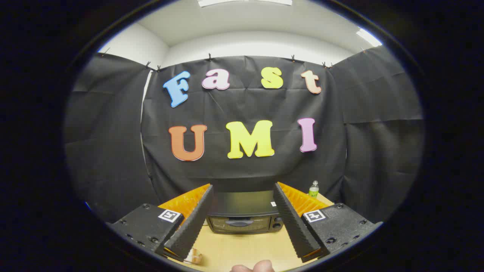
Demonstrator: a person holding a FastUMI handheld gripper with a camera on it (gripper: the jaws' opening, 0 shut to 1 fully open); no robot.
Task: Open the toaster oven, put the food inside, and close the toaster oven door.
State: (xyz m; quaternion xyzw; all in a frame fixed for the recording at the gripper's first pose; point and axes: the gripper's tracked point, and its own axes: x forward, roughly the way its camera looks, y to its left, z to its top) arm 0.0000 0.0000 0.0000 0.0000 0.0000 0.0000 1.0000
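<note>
Tool wide, aimed at the shut oven.
Fingers frame the door beyond them, lined up for opening; food waits near left.

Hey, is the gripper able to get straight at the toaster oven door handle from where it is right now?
Probably yes. The gripper is open, its fingers spread wide, and the toaster oven sits beyond them with its door shut. The handle faces the fingers, and the bare table between shows nothing in the way.
</note>
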